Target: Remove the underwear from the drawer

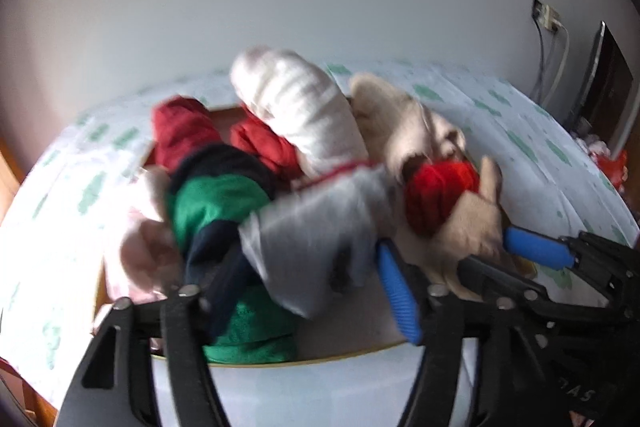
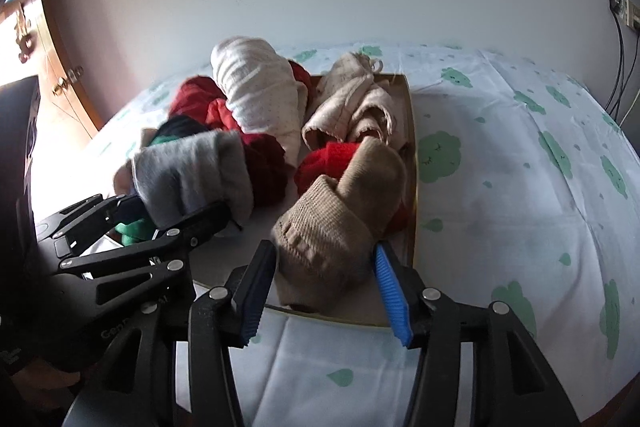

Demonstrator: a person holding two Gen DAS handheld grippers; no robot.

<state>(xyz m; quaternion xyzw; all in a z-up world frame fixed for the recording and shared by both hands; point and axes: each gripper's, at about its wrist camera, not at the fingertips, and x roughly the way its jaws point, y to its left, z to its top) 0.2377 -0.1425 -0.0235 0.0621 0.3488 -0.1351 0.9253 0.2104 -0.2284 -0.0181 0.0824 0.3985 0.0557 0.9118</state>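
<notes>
Both claws are at the picking stage, each working on its own piece in the drawer (image 2: pixel 412 155) — a shallow tray-like box lying on a cloud-print bed sheet (image 2: pixel 520 163). The drawer is heaped with rolled underwear: red, white, green, cream and tan bundles.

The left claw (image 2: pixel 176 211) appears closed on a grey piece (image 2: pixel 192 175) at the near left of the pile. In the right wrist view the grey cloth bulges out above its black fingers and looks raised above the other bundles, though motion blur in the left wrist view makes the grip hard to confirm. Judging from that, its next move is simply to carry the grey piece up and clear of the drawer's edge without dragging the green bundle (image 1: pixel 216 203) just beneath it.

The right claw (image 2: pixel 320 291) stands wide, its blue-padded fingers (image 2: pixel 390 291) on either side of the near end of a tan knitted piece (image 2: pixel 336 227), which lies at the drawer's front right corner. The pads seem to be just beside the fabric, not pressing it. The next move calls for closing on that near end, then lifting — the roll is thick and soft, so a shallow pinch might slip off or unroll it. A red bundle (image 2: pixel 328 163) touches its far side and could come along.
</notes>
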